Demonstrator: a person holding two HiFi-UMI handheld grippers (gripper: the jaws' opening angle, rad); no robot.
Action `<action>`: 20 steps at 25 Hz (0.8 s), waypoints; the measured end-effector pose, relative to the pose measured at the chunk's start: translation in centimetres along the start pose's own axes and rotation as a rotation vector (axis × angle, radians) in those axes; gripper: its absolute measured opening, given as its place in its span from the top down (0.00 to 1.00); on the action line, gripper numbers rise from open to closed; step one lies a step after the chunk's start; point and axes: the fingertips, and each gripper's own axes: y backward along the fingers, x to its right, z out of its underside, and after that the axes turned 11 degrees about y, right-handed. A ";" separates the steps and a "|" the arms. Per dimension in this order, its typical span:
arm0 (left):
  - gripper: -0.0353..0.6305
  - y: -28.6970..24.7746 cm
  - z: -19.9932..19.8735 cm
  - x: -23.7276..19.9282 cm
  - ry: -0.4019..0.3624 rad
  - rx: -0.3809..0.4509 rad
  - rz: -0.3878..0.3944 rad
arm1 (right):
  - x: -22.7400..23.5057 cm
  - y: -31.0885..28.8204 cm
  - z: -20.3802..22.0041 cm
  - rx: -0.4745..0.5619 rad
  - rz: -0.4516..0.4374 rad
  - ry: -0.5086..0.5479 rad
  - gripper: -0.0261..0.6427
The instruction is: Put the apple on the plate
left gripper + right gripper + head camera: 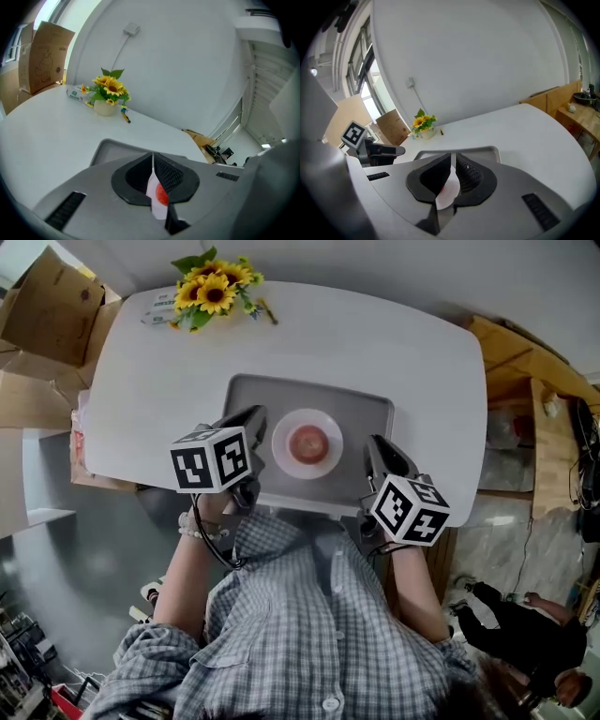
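On the grey tray (253,395), at its middle, sits the white plate (281,456), and the red apple (308,442) rests squarely on that plate. So the goal looks met as things lie: the apple is where the task wants it and nothing holds it.

The left tool (251,420) hangs over the tray's left near corner, and the right tool (377,448) over its right near edge, both clear of the plate and drawn close to the person's checked shirt (309,615). Each tool has its jaws pressed together on nothing. Along each tool's own line of sight only a thin sliver of plate and apple shows between the dark pads, and lower down they seem to meet, though the wide-angle bend makes that hard to judge.

Beyond the tray's far left corner, a pot of sunflowers (214,287) stands on the white worktop (169,371).

What remains, I would say, is at most to draw the tools away.
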 end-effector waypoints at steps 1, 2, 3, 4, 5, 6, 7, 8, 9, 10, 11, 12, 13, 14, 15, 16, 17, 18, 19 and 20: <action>0.92 0.5 -0.5 0.7 -0.015 0.025 0.016 | -0.3 0.9 -1.3 0.038 -0.011 0.015 0.90; 0.92 1.1 -0.9 1.4 -0.034 0.049 0.036 | -0.7 1.7 -2.4 0.073 -0.026 0.029 0.90; 0.92 1.6 -1.3 2.4 -0.054 0.073 0.062 | -1.0 2.5 -3.6 0.108 -0.047 0.042 0.90; 0.93 2.2 -1.7 3.4 -0.074 0.096 0.094 | -1.4 3.4 -4.6 0.141 -0.069 0.053 0.91; 0.93 2.7 -1.9 4.5 -0.091 0.118 0.129 | -1.6 4.2 -5.6 0.173 -0.087 0.063 0.91; 0.93 3.3 -2.2 5.7 -0.104 0.140 0.163 | -1.7 5.0 -6.4 0.204 -0.097 0.074 0.91; 0.93 4.0 -2.5 6.8 -0.115 0.163 0.196 | -1.7 5.8 -7.3 0.233 -0.098 0.088 0.91; 0.93 4.7 -2.8 7.9 -0.126 0.188 0.225 | -1.7 6.7 -8.0 0.261 -0.095 0.107 0.91; 0.93 5.5 -3.3 9.0 -0.136 0.214 0.251 | -1.6 7.4 -8.8 0.287 -0.088 0.129 0.91; 0.93 6.3 -3.8 10.1 -0.148 0.241 0.273 | -1.5 8.2 -9.6 0.313 -0.082 0.150 0.91; 0.93 7.1 -4.3 11.1 -0.160 0.267 0.290 | -1.4 8.9 -10.3 0.337 -0.077 0.167 0.91; 0.93 7.9 -4.8 12.1 -0.173 0.291 0.305 | -1.3 9.5 -10.9 0.360 -0.073 0.179 0.91; 0.93 8.7 -5.2 13.1 -0.185 0.315 0.320 | -1.2 10.2 -11.5 0.383 -0.071 0.186 0.91; 0.93 9.5 -5.6 14.0 -0.196 0.337 0.335 | -1.2 10.8 -12.0 0.406 -0.070 0.189 0.91; 0.93 10.4 -5.9 14.8 -0.206 0.358 0.350 | -1.3 11.5 -12.5 0.428 -0.070 0.193 0.91; 0.93 11.3 -6.1 15.6 -0.215 0.379 0.365 | -1.3 12.1 -13.0 0.451 -0.068 0.200 0.91; 0.93 12.1 -6.4 16.3 -0.224 0.400 0.380 | -1.5 12.7 -13.5 0.473 -0.067 0.209 0.91; 0.93 12.9 -6.6 17.0 -0.234 0.421 0.393 | -1.6 13.3 -14.0 0.497 -0.065 0.220 0.91; 0.93 13.6 -6.8 17.6 -0.245 0.440 0.405 | -1.8 13.9 -14.6 0.520 -0.065 0.234 0.91; 0.93 14.3 -7.0 18.1 -0.256 0.458 0.416 | -2.1 14.4 -15.1 0.542 -0.066 0.248 0.91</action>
